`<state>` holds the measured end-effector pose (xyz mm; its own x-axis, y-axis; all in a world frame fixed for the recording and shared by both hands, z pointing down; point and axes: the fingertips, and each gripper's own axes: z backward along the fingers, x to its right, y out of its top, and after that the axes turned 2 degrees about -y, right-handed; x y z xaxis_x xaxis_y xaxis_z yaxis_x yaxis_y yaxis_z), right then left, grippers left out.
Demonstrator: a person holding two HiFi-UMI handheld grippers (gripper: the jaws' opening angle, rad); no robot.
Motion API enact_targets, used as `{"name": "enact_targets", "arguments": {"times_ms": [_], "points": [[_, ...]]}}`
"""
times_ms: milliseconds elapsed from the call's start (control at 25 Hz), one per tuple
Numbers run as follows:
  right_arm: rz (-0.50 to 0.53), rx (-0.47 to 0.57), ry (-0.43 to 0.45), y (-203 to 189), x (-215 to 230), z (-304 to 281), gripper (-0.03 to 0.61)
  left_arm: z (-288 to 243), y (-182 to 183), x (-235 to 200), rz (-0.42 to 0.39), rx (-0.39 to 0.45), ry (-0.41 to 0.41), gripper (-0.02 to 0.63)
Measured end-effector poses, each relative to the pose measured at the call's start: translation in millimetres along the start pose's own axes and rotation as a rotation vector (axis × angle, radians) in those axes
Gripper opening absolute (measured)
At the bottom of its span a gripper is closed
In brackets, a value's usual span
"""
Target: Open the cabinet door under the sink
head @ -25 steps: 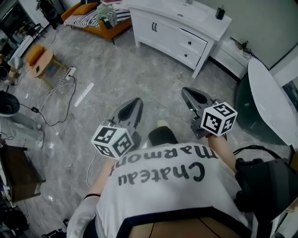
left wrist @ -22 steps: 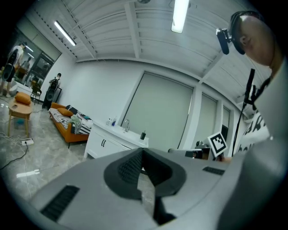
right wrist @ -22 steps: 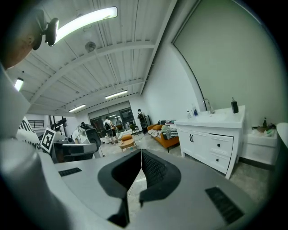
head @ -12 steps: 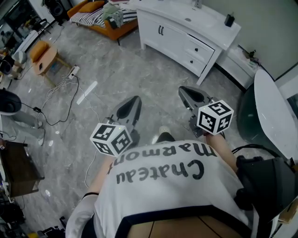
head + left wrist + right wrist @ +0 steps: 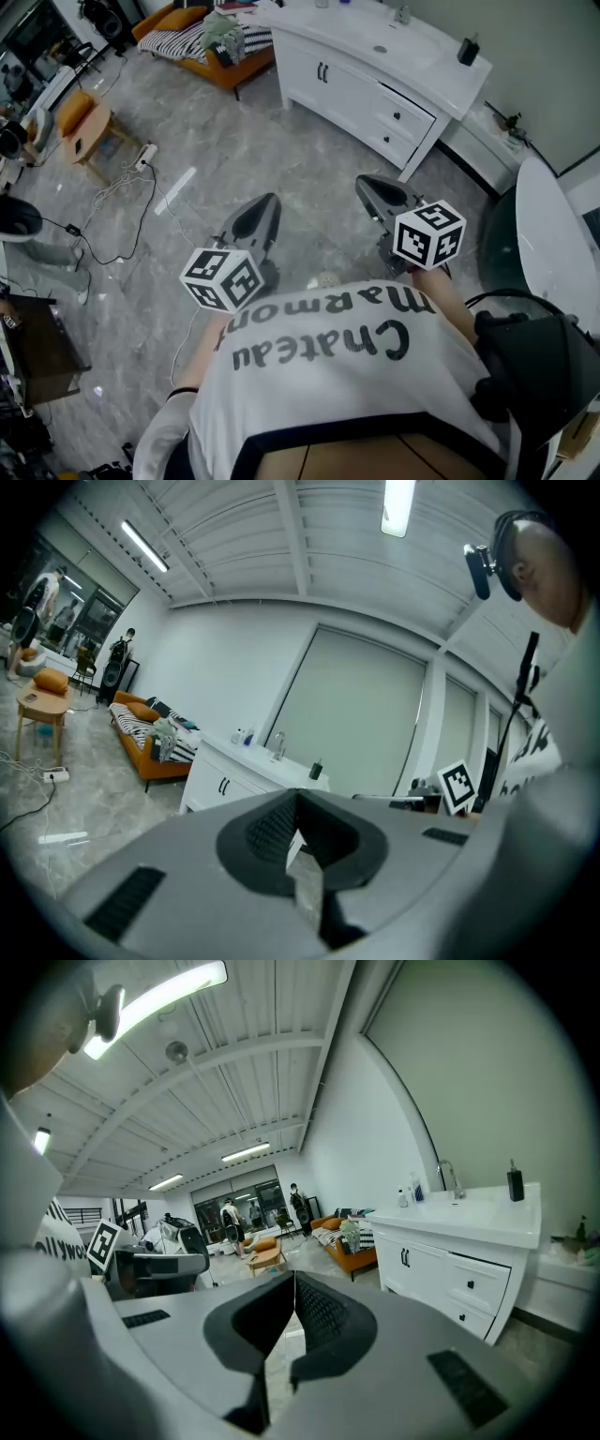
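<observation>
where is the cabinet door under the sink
Head view, top centre: the cabinet door with twin dark handles is on the white vanity, left of its drawers, right of the orange sofa.

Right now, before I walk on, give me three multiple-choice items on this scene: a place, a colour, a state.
1. Where is the sink cabinet? A) ahead, across open floor B) at the person's feet C) out of view
2. What colour is the sofa? A) grey B) orange C) green
3. How are the left gripper and right gripper? A) both open B) shut on a handle C) both shut, empty
1 A: floor lies between. 2 B: orange frame shows. 3 C: fingers meet, nothing between.
</observation>
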<state>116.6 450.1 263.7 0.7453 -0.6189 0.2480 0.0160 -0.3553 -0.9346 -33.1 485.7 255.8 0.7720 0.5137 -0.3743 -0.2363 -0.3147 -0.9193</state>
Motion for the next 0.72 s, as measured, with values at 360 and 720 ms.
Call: {"name": "enact_targets", "arguments": {"times_ms": [360,720], "points": [[-0.02,-0.012,0.004,14,54,-31,0.011,-56,7,-18,-0.002,-0.011,0.017,0.008],[-0.02,-0.041,0.04,18,83,-57,0.011,-92,8,-33,0.008,-0.008,0.049,0.008]]}}
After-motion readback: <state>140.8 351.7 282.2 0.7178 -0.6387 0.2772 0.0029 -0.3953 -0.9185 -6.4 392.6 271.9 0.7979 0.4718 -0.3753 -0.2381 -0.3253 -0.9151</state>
